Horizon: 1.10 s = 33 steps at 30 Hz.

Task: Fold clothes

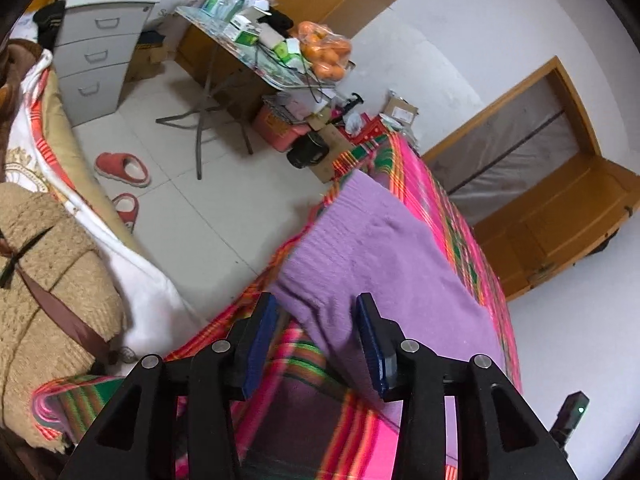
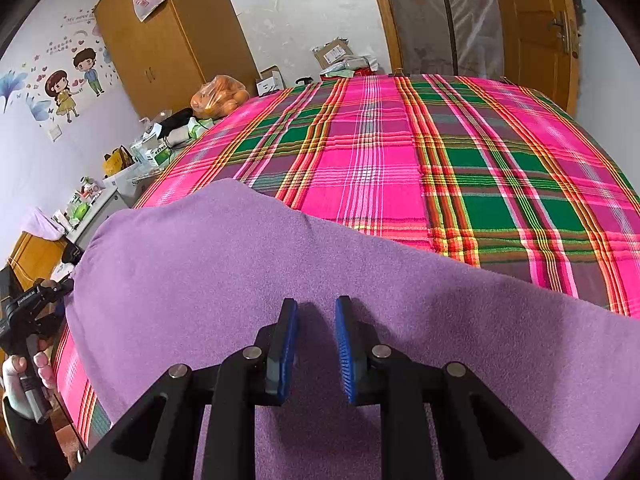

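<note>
Purple sweater (image 2: 280, 280) lies spread on the plaid bed sheet (image 2: 440, 152), near the bed's edge. My right hand-held gripper (image 2: 316, 320) hovers over its middle, jaws apart, nothing btwn them. My left hand-held gripper (image 1: 316, 320) is at the sweater's corner, released w/ wide gap.
</note>
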### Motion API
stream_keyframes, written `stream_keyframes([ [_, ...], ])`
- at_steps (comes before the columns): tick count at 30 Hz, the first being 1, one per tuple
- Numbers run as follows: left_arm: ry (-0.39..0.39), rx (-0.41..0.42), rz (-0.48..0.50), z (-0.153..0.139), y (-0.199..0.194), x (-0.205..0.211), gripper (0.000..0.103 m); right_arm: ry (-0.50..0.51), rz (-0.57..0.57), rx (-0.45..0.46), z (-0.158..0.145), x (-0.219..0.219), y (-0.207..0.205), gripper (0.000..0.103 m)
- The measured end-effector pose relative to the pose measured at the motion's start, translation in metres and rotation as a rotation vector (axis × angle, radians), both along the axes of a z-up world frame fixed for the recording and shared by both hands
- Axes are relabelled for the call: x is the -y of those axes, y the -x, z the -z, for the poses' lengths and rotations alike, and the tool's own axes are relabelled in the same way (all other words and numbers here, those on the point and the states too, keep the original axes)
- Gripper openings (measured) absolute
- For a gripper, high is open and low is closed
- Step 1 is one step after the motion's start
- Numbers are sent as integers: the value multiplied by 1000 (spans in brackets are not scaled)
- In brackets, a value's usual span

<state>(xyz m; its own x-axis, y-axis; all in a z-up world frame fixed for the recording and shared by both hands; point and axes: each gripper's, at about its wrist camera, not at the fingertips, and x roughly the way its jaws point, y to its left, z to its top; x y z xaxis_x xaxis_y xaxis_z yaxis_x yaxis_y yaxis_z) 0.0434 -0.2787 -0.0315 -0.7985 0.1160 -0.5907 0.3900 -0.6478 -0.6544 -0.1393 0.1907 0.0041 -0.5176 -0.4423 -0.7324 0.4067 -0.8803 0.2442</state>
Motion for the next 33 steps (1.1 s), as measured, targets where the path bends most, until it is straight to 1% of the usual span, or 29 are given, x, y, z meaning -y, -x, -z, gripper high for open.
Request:
stream_keyframes([
  [3,-72,-1,-11,7,6,5,53,1,0,0,0,0,0,20],
  [5,-120,-2,-18,11,10,8,56,-1,0,-1,1,0,1,20],
  [9,-215,-3,-33,20,18,15,56,0,0,0,1,-2,1,20],
  [14,-289,-13,-76,25,22,19,56,3,0,1,1,-4,2,20],
  [16,-318,-34,-108,26,21,22,56,0,0,-1,2,-4,2,20],
  [22,-343,-87,-160,25,16,27,56,8,-1,3,2,-7,3,20],
  [23,-347,-93,-167,25,15,26,55,8,-1,3,2,-7,3,20],
  [24,-349,-96,-173,25,14,26,51,8,-1,3,2,-6,3,20],
  [28,-348,-104,-188,26,10,28,46,13,0,5,1,-5,2,20],
  [33,-330,-93,-190,25,18,28,45,14,1,5,1,-5,3,20],
])
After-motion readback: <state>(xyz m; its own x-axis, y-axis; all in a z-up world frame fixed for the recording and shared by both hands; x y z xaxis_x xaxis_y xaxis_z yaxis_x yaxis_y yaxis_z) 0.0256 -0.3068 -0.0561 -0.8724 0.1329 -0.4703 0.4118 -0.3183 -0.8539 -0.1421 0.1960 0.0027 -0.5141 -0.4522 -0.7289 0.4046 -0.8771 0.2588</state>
